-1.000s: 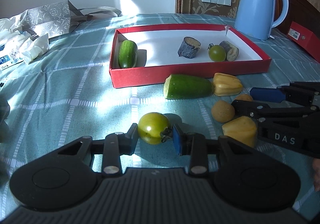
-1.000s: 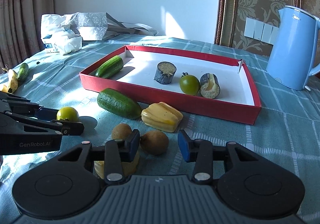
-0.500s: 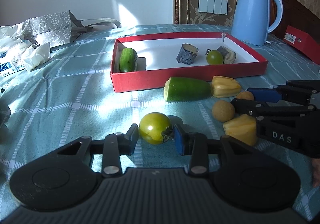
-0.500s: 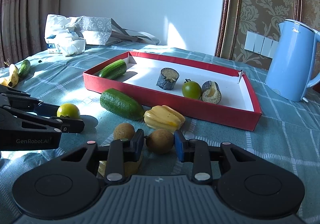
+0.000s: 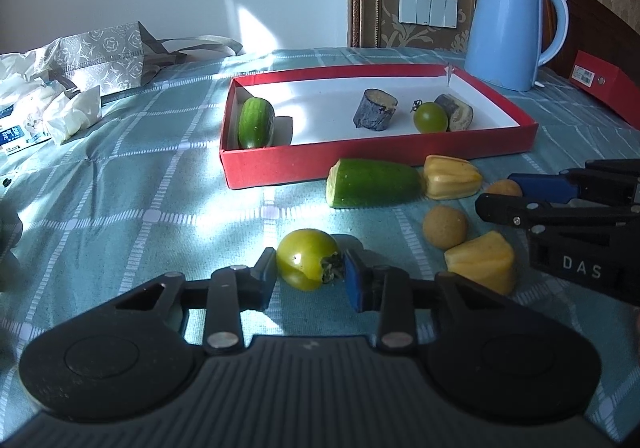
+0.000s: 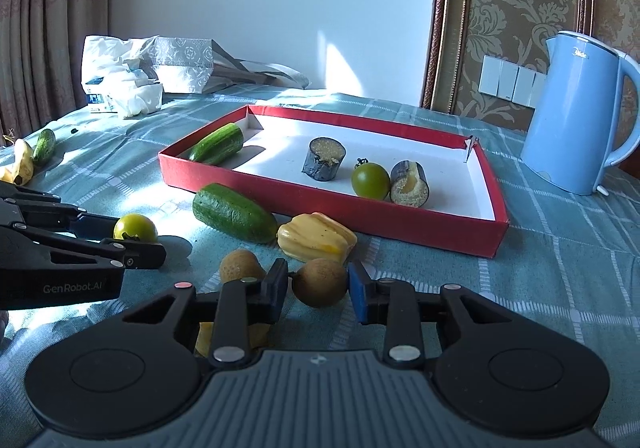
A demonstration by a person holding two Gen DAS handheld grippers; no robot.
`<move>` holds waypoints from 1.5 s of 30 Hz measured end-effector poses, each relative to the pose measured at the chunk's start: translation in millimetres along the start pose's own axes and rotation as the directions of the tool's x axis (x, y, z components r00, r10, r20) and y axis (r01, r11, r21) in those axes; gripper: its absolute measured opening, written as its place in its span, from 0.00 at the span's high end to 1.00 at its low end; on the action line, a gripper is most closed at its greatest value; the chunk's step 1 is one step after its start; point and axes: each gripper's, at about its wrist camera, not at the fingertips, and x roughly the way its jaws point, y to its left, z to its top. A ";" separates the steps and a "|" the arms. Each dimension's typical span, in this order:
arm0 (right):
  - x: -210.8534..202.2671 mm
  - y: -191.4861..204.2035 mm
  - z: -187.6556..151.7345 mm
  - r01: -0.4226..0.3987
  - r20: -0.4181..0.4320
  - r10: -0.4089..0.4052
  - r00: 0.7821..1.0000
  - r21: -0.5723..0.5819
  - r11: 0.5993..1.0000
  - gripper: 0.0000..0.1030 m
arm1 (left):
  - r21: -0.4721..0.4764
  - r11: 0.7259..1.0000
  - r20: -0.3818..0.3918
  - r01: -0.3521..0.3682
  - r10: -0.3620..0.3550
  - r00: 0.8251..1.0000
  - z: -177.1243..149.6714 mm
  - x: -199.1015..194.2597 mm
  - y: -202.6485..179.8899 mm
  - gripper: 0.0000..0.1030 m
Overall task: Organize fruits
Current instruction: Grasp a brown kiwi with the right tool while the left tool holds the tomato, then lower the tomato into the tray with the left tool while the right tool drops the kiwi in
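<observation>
You're closing the left gripper [image 5: 310, 275] on the green tomato [image 5: 308, 264]: it's sitting between the jaws, near pad touching on the left, blue pad at the stem side, fruit resting on the tabletop [image 5: 120, 184]. Right gripper [image 6: 318, 284] is clamping the brown round fruit [image 6: 320, 282], both pads against its sides; jaws nearly together.

Just beyond: second brown fruit [image 6: 240, 266] to the left, yellow chunk [image 5: 482, 262] near the right gripper, then the cut cucumber [image 5: 374, 183] lying left-right, with the yellow pepper [image 5: 452, 177] touching its right end.

Far: red tray [image 5: 380, 158] dead ahead of both grippers, long axis running left-right. Inside it are a small cucumber [image 5: 256, 122], two eggplant pieces [image 5: 375, 109] and another green tomato [image 5: 431, 117]. My read: both loads are going straight forward over the near wall; the cucumber and pepper are lying in that path.
</observation>
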 end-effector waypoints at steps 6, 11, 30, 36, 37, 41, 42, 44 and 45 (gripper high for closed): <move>-2.8 -10.0 2.9 0.030 0.005 -0.030 1.000 0.008 1.000 0.69 | -0.001 1.000 0.000 -0.001 0.001 1.000 0.1 0.8 0.1 0.70; -9.0 -14.1 6.2 0.048 0.032 -0.049 0.998 0.006 0.999 0.69 | -0.004 1.000 0.013 0.004 -0.004 1.000 5.0 -0.7 -0.7 0.70; 0.4 -58.2 44.2 0.097 0.078 -0.098 0.992 0.009 0.995 0.69 | 0.011 0.999 0.049 0.047 -0.048 0.998 103.6 34.7 -14.7 0.70; 14.5 -76.2 53.7 0.095 0.053 -0.095 0.994 0.000 0.995 0.69 | -0.042 0.998 -0.016 0.040 -0.040 0.999 125.4 81.5 -12.7 0.74; 18.0 -78.0 54.4 0.093 0.049 -0.093 0.995 -0.006 0.996 0.69 | -0.041 0.998 -0.020 0.040 -0.041 0.999 126.7 85.4 -13.3 0.74; 31.5 -83.2 55.6 0.080 0.027 -0.080 0.996 -0.013 0.997 0.69 | -0.023 1.000 -0.025 0.007 -0.007 1.000 129.8 97.7 -15.6 0.74; 33.9 -84.1 55.4 0.078 0.022 -0.078 0.997 -0.013 0.997 0.69 | -0.035 0.999 -0.025 0.010 -0.011 1.000 130.6 98.1 -13.7 0.74; 39.3 -86.1 54.6 0.073 0.012 -0.073 0.997 -0.018 0.997 0.69 | -0.050 0.999 -0.019 0.003 -0.004 1.000 131.1 98.1 -10.0 0.74; 41.6 -86.7 54.6 0.073 0.008 -0.073 0.997 -0.019 0.997 0.69 | -0.053 0.999 -0.014 -0.003 0.002 1.000 130.6 96.8 -9.0 0.74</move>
